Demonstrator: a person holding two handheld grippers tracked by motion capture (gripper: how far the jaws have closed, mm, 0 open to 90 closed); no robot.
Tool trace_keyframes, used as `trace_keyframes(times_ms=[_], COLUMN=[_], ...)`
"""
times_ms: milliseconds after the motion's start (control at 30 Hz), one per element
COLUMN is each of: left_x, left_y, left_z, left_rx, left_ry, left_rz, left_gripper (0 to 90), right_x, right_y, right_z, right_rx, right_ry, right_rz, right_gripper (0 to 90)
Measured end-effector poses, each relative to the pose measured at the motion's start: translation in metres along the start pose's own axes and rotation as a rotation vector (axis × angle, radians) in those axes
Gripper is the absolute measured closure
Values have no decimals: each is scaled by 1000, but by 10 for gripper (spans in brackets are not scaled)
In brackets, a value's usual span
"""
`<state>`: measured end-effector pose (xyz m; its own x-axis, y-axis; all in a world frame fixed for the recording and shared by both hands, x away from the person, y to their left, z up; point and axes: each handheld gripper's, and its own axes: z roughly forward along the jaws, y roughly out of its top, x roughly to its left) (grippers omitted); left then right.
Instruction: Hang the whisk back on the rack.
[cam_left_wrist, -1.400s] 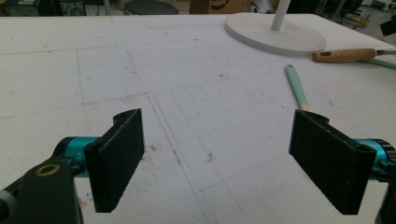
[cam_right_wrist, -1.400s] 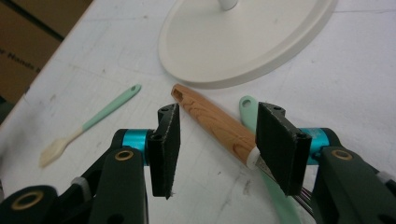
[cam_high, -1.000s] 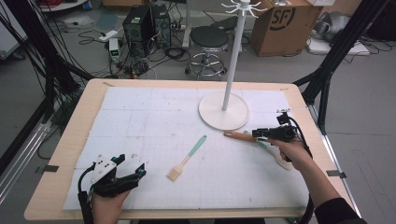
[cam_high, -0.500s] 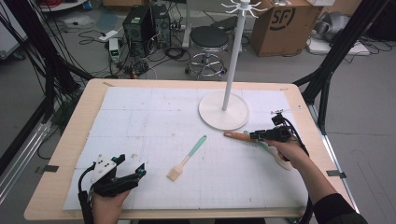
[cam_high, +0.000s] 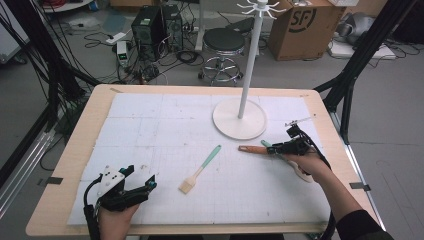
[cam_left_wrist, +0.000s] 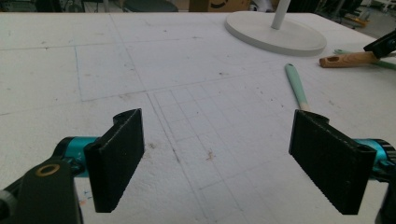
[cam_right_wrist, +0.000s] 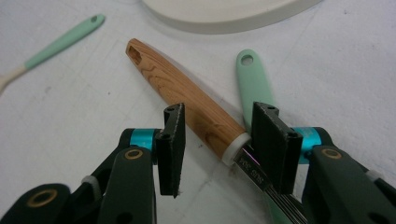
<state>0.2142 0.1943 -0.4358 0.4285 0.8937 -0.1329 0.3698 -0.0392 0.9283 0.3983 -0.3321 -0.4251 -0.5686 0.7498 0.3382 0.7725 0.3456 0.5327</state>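
A utensil with a wooden handle (cam_high: 252, 149) lies on the white mat at the right, in front of the stand's base. My right gripper (cam_high: 273, 149) straddles the end of that wooden handle (cam_right_wrist: 187, 98) where the metal shaft begins. Its jaws have just been closing, and a sliver of space still shows beside the pads (cam_right_wrist: 171, 140). A mint-handled utensil (cam_right_wrist: 252, 79) lies just beside it, partly under the gripper. Near the front left my left gripper (cam_high: 145, 187) rests wide open over bare mat (cam_left_wrist: 217, 158).
A pastry brush with a mint handle (cam_high: 200, 170) lies mid-table between the hands. A white hanging stand with a round base (cam_high: 239, 120) and tall pole stands behind the right gripper. The white gridded mat (cam_high: 150, 125) covers most of the wooden table.
The right hand has shifted only slightly around the wooden handle. The left hand and the brush have stayed where they were.
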Motion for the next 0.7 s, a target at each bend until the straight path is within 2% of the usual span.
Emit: trace_keyframes(times_ms=[200,300,367,433,467,600,700], left_x=[0,-1,-1,-2,-2,-3,-3], left_y=[1,1,1,1,1,1,2], left_z=[-1,-1,-1,-1,-1,0,-1], left_rx=[-3,-5,-9,-9,-8,-9,-11], left_ry=[1,0,-4,-3,-5,-8,-8], left_rz=[0,0,1,1,3,6,8], left_gripper=[188,188,188,188,188,188,188], right_x=[10,13,15,16,17,22,25], right_y=[0,-1,-2,-4,-5,-8,-8], right_z=[3,4,3,4,5,6,5], right_rx=[48,51,63,85,94,112,121], right_ry=[-25,-38,-33,-7,4,-6,-15], right_rz=[-78,-108,-123,-128,-146,-160,-150], right_gripper=[566,563,557,540,538,551,553])
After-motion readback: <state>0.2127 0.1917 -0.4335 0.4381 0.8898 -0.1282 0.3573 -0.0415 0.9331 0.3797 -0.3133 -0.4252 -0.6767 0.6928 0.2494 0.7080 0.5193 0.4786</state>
